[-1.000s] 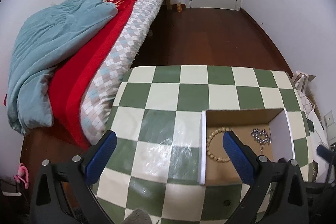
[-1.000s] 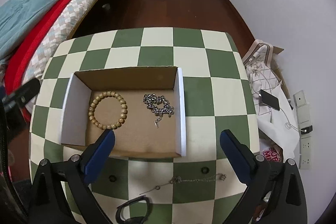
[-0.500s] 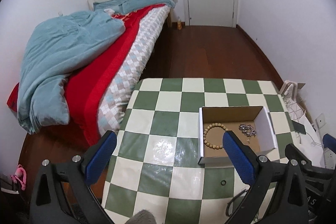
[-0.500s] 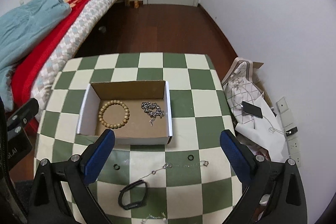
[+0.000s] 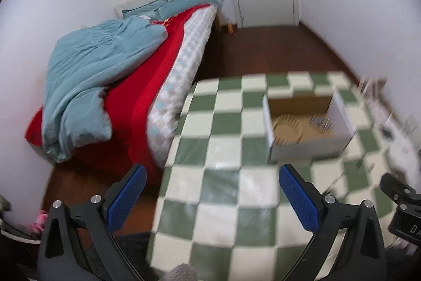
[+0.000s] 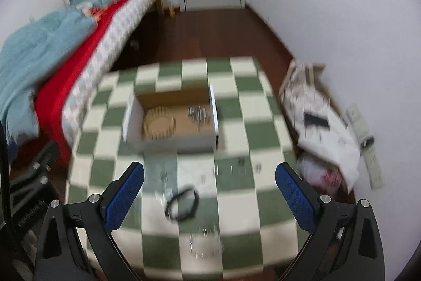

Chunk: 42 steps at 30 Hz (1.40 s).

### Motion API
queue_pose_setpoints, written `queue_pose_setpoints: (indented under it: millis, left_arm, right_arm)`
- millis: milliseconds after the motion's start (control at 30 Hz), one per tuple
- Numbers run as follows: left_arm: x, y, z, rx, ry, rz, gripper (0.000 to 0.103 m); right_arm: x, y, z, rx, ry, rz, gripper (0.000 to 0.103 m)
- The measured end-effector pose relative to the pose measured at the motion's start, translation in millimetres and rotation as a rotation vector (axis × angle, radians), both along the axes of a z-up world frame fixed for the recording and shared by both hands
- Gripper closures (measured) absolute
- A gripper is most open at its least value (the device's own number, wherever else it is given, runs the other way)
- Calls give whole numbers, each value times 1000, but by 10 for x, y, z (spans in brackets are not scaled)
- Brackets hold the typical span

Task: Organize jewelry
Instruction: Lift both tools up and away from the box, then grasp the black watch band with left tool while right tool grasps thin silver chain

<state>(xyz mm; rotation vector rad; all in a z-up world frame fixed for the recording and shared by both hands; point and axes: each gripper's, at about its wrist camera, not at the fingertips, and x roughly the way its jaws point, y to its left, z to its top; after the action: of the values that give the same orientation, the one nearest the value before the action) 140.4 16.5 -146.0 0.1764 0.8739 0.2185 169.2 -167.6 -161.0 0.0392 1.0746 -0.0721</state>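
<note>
Left tongs point(image 5: 210, 191): mine, spread wide, nothing in them, over the counter point(image 5: 226, 186).
Right tongs point(image 6: 209, 188): spread too, nothing held.
Box point(image 6: 171, 142): ahead of both tongs, open-topped; bead bracelet point(image 6: 159, 123) and silver chain point(image 6: 198, 115) lie inside.
Loose pieces: black band point(image 6: 181, 203) sits between my right tongs; small rings, and perhaps a thin chain beyond it, too blurred to be sure.
Risk: the view is smeared, so a quick dive could miss the band, knock the rings off, or nudge the box.
</note>
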Motion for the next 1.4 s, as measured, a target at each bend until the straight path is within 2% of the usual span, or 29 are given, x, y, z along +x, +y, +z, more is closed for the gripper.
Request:
queue_pose_setpoints:
  millis: [67,200,333,400,500,533,567,733,800,967,1067,1133,1167,1233,1267,1300,1333,1400]
  left_arm:
    - [-81,-28,-269,59,52,-5,0]
    - [-138,-45,-688,97,153,-12,0]
    - [-146,-68,-901,106,199,-10,0]
    - [-130,-104,-961,101,215,-16,0]
    - [-75,-184,-964,89,222,-29,0]
    - [-50,-211,-954,80,224,-33,0]
    - [-26,-235,-948,73,225,-36,0]
    - [188,-440,-958,36,246,-91,0]
    - [313,-585,-1022,47,272,-140,0]
    - [562,-926,-1264,2,384,-297,0]
    - [653,-1084,-1407,-18,446,-366,3]
    - [677,-1171,-1498,-28,481,-398,16]
    - [680,-1212,-1552,-35,501,-414,30]
    - [670,-1218,-1542,-64,490,-418,41]
    - [663,-1219,-1534,-96,495,-426,60]
    - [655,-1214,-1522,-133,501,-431,96]
    - [644,-1211,-1513,-141,508,-417,96]
    - [592,-1204,-1486,-106,479,-400,98]
  right_arm:
    - [-98,-69,-382,10,102,-9,2]
    - [-244,-254,-1087,54,262,-42,5]
    - [-399,-362,-1558,67,360,-61,31]
    - [-471,-341,-1671,54,379,-41,36]
    - [-556,-223,-1632,-3,308,31,59]
    - [-564,-208,-1622,-13,298,41,95]
    - [-575,-215,-1616,-22,295,45,100]
    - [-505,-539,-1561,-25,272,-22,100]
    - [-424,-719,-1532,-49,264,-61,101]
    - [-244,-1039,-1525,-46,269,-121,101]
    - [-204,-1047,-1519,-46,272,-114,101]
    - [-172,-1021,-1516,-53,271,-108,100]
    - [-167,-1019,-1511,-54,269,-108,100]
    - [-142,-1035,-1532,-51,266,-111,100]
    - [-152,-1036,-1525,-46,265,-115,100]
    - [-144,-1046,-1539,-44,263,-116,100]
    - [-148,-1049,-1541,-41,260,-117,100]
    - [-141,-1077,-1555,-14,247,-119,101]
